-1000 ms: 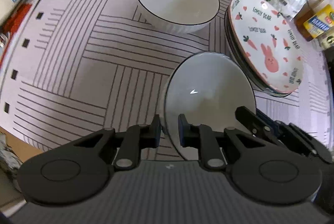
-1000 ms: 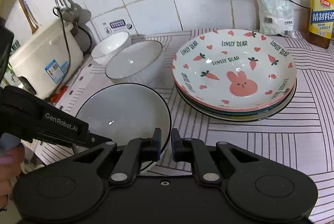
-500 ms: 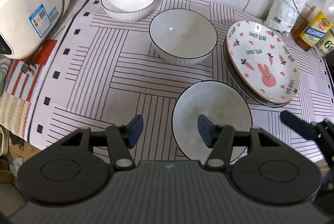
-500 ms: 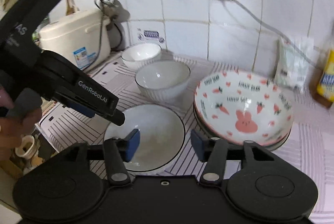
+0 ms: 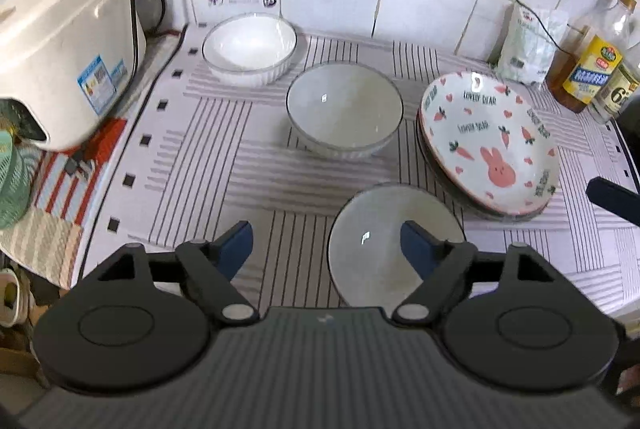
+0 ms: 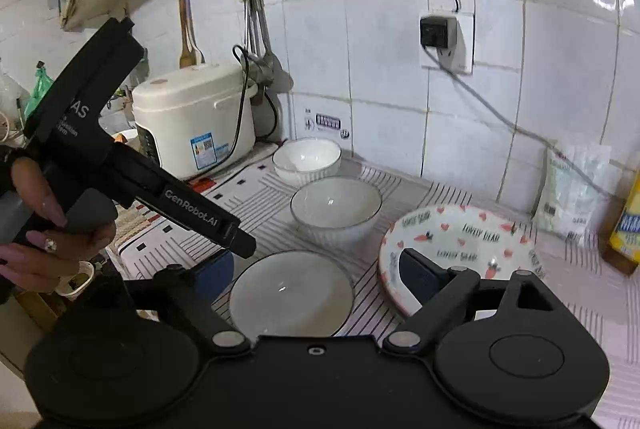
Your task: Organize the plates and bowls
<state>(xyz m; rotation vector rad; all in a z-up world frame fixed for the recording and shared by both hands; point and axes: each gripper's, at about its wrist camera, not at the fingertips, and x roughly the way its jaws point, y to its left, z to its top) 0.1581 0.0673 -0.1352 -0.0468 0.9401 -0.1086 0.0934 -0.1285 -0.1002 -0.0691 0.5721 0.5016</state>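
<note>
Three bowls stand on the striped mat: a near grey bowl (image 5: 394, 245) (image 6: 292, 295), a middle grey bowl (image 5: 344, 109) (image 6: 336, 209), and a white ribbed bowl (image 5: 250, 47) (image 6: 307, 159) at the back. A stack of plates topped by a bunny plate (image 5: 488, 141) (image 6: 460, 241) sits to the right. My left gripper (image 5: 326, 247) is open and empty, raised above and in front of the near bowl; it also shows in the right wrist view (image 6: 236, 237). My right gripper (image 6: 316, 275) is open and empty, raised above the near bowl.
A white rice cooker (image 5: 60, 53) (image 6: 196, 117) stands at the left. A white packet (image 5: 528, 45) and oil bottles (image 5: 588, 69) stand at the back right by the tiled wall. Utensils (image 6: 256, 29) hang above the cooker. The mat's front edge (image 5: 120, 261) drops off.
Both grippers let go of the near bowl, opened wide, and pulled up and back. The bowl now rests on the mat.
</note>
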